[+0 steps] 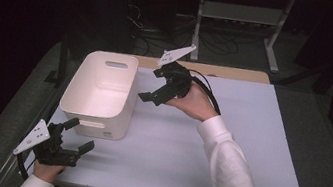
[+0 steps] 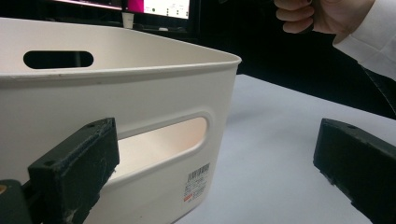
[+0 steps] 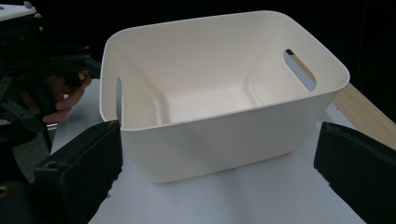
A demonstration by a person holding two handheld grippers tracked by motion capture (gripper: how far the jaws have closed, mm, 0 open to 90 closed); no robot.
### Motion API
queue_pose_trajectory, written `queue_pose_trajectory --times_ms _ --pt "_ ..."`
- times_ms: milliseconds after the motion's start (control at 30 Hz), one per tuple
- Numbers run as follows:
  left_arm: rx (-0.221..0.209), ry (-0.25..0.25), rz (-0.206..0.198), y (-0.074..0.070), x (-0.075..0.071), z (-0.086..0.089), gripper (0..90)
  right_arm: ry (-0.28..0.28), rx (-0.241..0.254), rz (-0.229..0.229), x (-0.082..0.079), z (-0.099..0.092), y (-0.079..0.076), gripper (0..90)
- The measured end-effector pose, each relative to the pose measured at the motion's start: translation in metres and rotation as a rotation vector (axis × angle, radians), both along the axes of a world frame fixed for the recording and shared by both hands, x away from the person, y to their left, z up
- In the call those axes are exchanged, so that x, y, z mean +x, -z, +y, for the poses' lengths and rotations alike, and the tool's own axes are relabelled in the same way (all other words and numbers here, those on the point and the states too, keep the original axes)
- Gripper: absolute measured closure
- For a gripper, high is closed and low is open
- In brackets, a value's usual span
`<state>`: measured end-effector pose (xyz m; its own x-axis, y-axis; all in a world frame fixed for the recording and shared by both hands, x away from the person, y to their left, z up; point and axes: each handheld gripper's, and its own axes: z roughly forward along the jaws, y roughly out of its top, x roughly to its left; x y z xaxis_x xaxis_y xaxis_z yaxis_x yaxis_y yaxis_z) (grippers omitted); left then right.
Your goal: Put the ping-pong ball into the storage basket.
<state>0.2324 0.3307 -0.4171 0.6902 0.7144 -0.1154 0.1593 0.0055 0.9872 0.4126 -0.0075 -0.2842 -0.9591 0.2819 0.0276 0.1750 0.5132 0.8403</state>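
Bin (image 1: 101, 93) sat empty on the tabletop (image 1: 186, 147), between both units. Left hand-held gripper (image 1: 77, 136) was just short of the bin's near end wall, jaws spread wide, nothing held. Right hand-held gripper (image 1: 149, 97) hovered off the tabletop beside the bin's side wall, jaws likewise apart and empty, bin straight ahead of them.
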Motion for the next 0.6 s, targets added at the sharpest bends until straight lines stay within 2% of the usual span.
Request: queue_pose_trajectory --times_ms 33,100,200,367,600 --pt "-0.001 0.001 0.0 0.0 0.0 0.0 0.0 0.01 0.0 0.018 -0.001 -0.003 0.002 0.0" --pt "-0.012 0.003 0.004 0.0 0.0 -0.002 0.0 0.011 -0.003 0.015 -0.001 -0.004 0.003 0.0" --pt "0.001 0.006 0.004 0.001 0.0 -0.002 0.0 0.015 0.001 0.014 -0.002 -0.009 0.006 0.0" --pt "0.005 -0.002 -0.003 0.0 -0.001 -0.001 0.0 0.028 0.016 0.037 -0.003 -0.017 0.01 0.0" --pt "-0.007 -0.013 0.0 0.0 -0.002 -0.001 0.0 0.043 0.024 0.034 -0.005 -0.028 0.017 0.0"
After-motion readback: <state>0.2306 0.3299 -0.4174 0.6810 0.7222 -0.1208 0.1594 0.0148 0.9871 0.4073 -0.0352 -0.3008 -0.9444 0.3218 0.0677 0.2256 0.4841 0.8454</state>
